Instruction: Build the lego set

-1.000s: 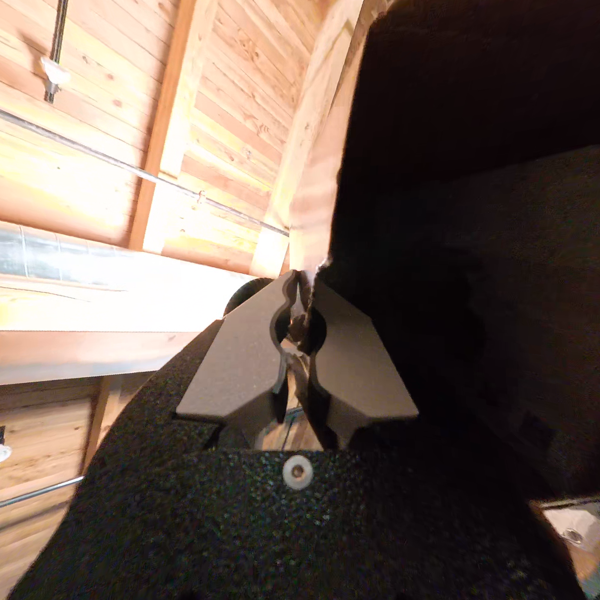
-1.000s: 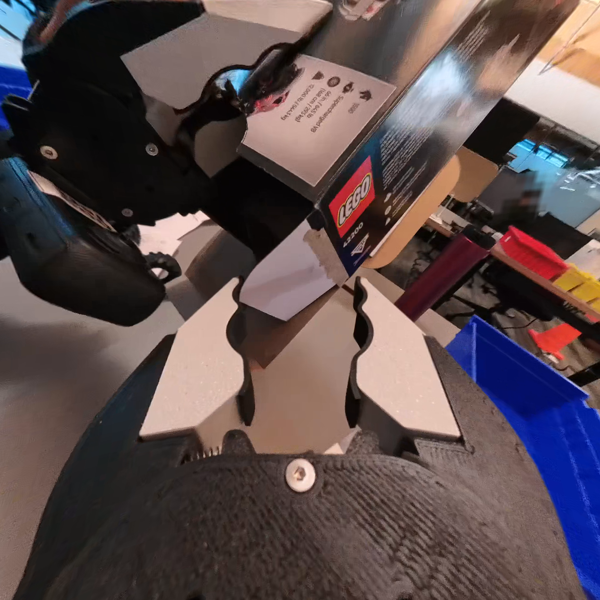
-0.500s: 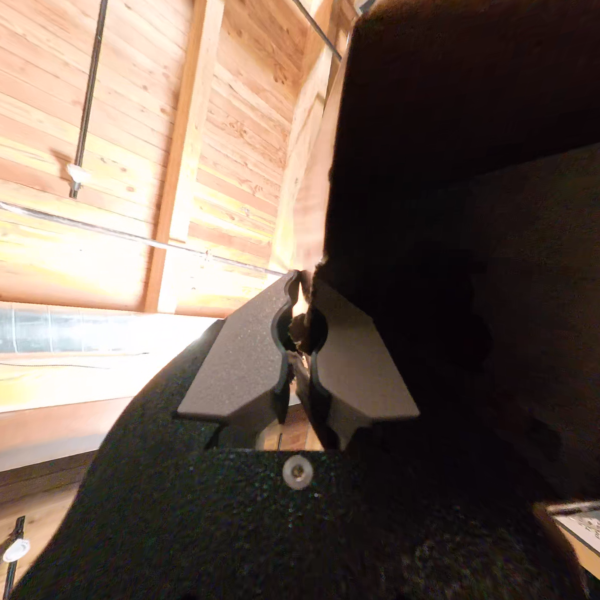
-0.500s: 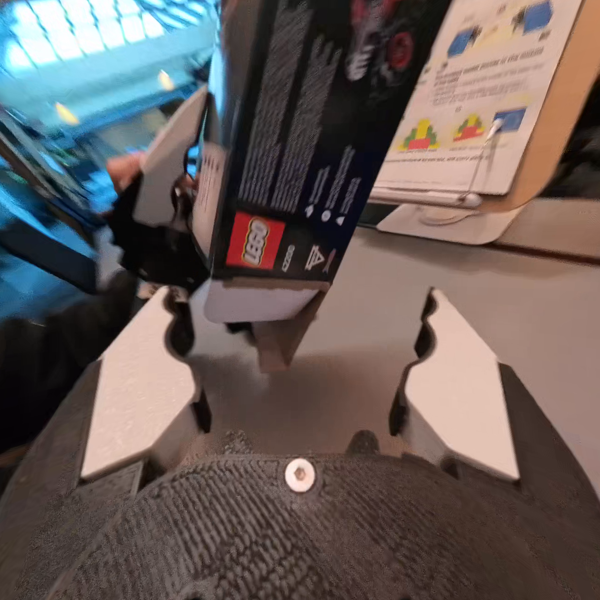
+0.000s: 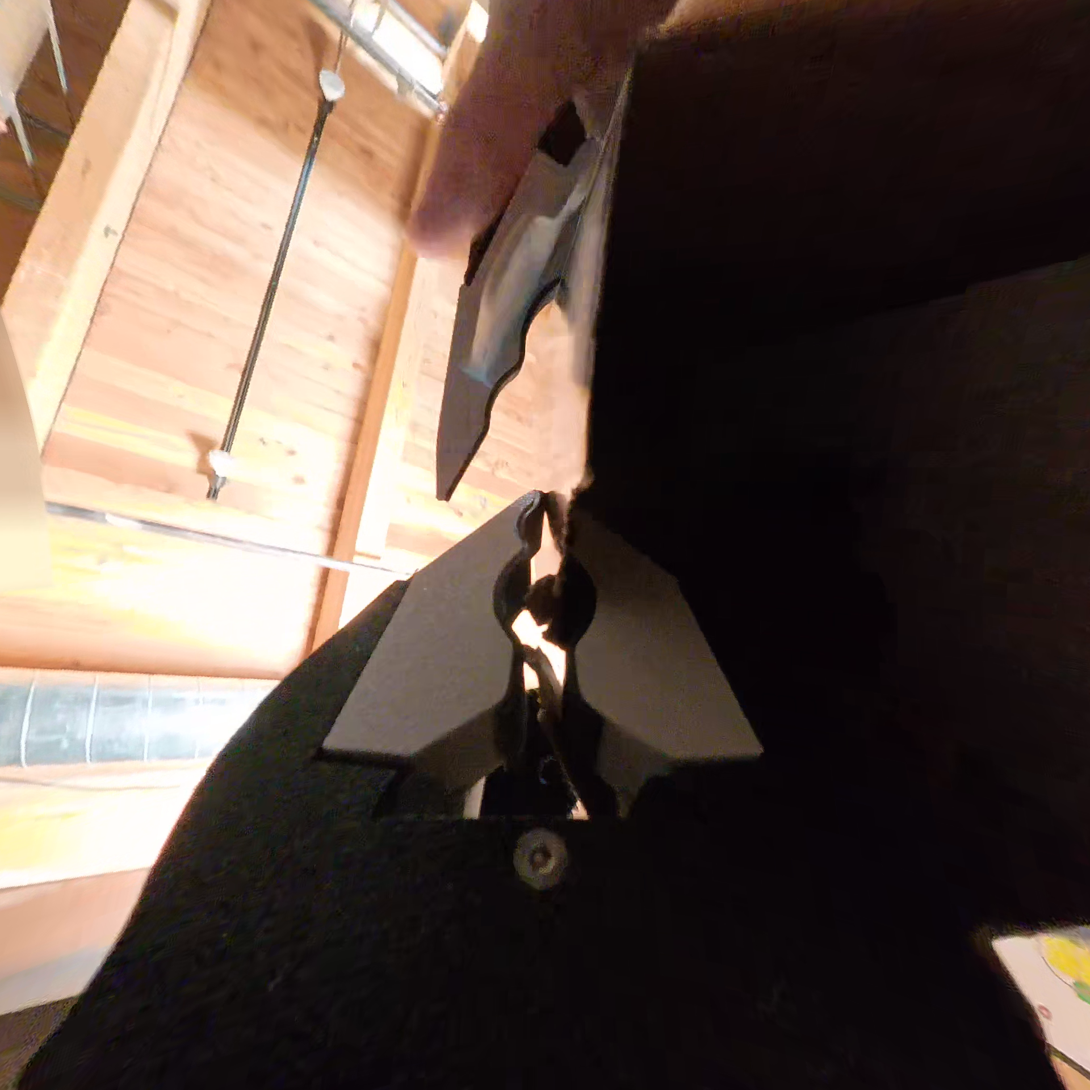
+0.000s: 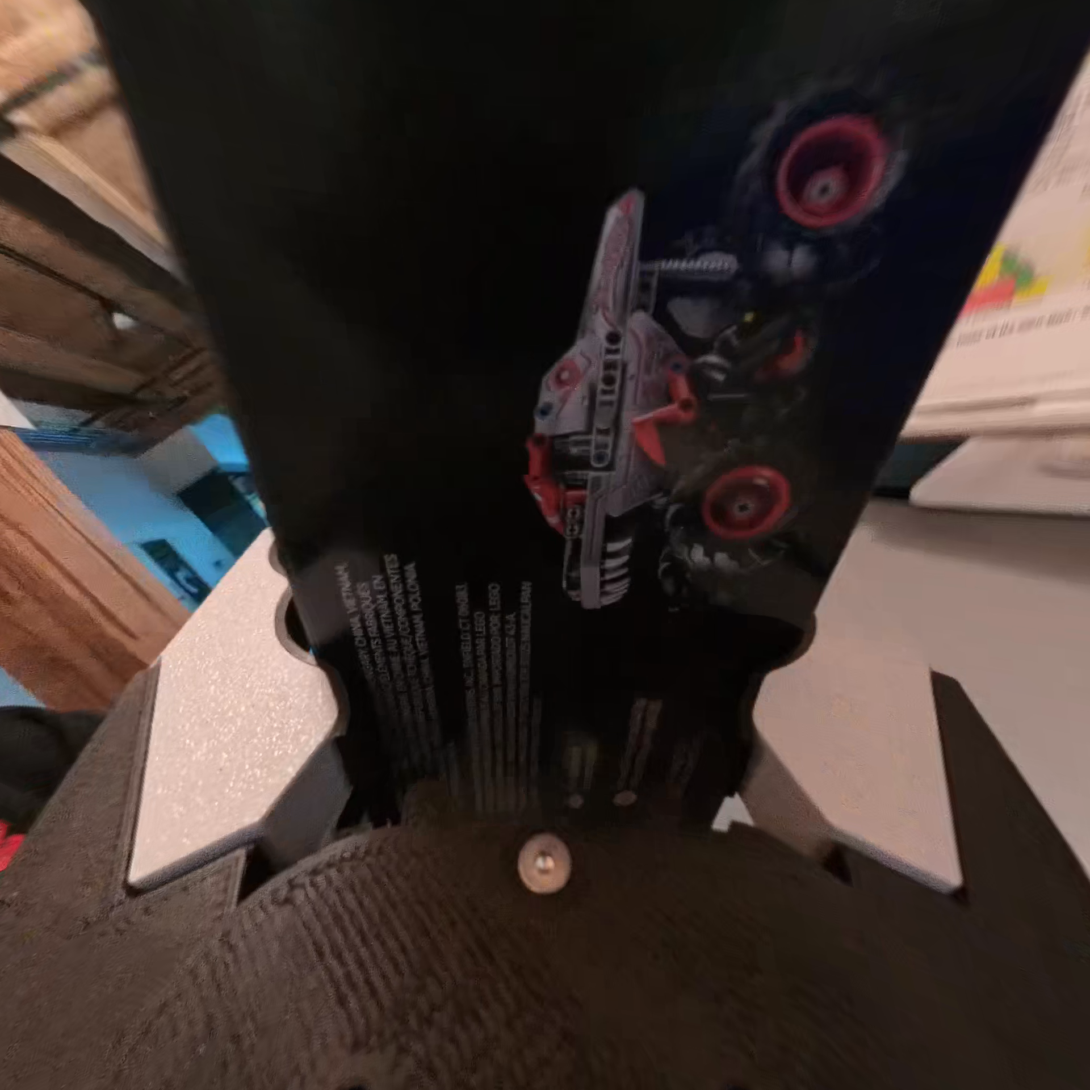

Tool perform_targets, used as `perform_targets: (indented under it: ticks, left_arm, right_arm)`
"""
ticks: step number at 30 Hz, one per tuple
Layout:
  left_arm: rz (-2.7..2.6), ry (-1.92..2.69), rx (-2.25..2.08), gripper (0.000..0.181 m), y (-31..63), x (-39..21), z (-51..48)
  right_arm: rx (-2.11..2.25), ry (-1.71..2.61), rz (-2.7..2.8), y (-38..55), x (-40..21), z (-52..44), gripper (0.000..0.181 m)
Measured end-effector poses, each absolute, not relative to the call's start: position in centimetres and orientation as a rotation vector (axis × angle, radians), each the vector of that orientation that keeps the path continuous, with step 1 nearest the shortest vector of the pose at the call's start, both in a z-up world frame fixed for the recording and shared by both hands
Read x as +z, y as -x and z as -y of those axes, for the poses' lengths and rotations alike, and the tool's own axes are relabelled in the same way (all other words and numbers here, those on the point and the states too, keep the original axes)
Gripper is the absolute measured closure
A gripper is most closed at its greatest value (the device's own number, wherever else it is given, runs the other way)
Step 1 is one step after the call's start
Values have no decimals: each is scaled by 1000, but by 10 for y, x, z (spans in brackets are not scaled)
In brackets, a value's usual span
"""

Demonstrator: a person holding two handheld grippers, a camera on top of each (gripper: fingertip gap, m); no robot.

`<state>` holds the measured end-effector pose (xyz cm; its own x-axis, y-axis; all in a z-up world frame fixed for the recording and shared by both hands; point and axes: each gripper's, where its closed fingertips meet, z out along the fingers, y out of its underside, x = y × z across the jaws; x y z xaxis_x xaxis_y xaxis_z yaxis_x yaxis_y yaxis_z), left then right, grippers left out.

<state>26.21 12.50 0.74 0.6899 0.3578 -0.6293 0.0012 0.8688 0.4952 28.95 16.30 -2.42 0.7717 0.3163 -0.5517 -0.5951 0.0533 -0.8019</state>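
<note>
The black lego box (image 6: pixel 472 295), with a picture of a truck with red wheels, stands up between the fingers (image 6: pixel 236 708) of my right gripper (image 6: pixel 542 590). That gripper is wide open, and the box fills the gap between its jaws. In the left wrist view the box (image 5: pixel 826 413) is a dark mass on the right. My left gripper (image 5: pixel 551 519) points up and is shut on the box's torn edge. One finger of the right gripper (image 5: pixel 483 354) shows above it, beside the box, under a person's hand (image 5: pixel 489 118).
A printed sheet on a stand (image 6: pixel 1032 295) rises at the right over the grey table (image 6: pixel 944 590). A wooden post (image 6: pixel 59 560) is at the left. The left wrist view looks at wooden ceiling beams (image 5: pixel 177 295) and a metal duct (image 5: pixel 118 725).
My right gripper opened wide and moved forward, so the box now sits between its jaws. The left gripper kept its hold and tilted; the right gripper's finger came into its view.
</note>
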Motion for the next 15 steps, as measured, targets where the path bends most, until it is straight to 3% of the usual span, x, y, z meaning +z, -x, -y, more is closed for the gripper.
perform_targets:
  ticks: [1, 8, 11, 15]
  left_arm:
    - [-786, -488, 207, 181, -262, 7, -125]
    - [-904, -506, 218, 173, -277, 1, -128]
    - [-1084, -395, 52, 136, -283, -5, -128]
    - [-1241, -186, -179, 101, -275, 2, -136]
  right_arm:
    - [664, 1317, -254, -294, -21, -162, 23]
    - [661, 1292, -230, -304, -21, -161, 30]
    - [645, 1261, -200, -309, -14, -160, 33]
    - [681, 1228, -174, -314, -10, -157, 34]
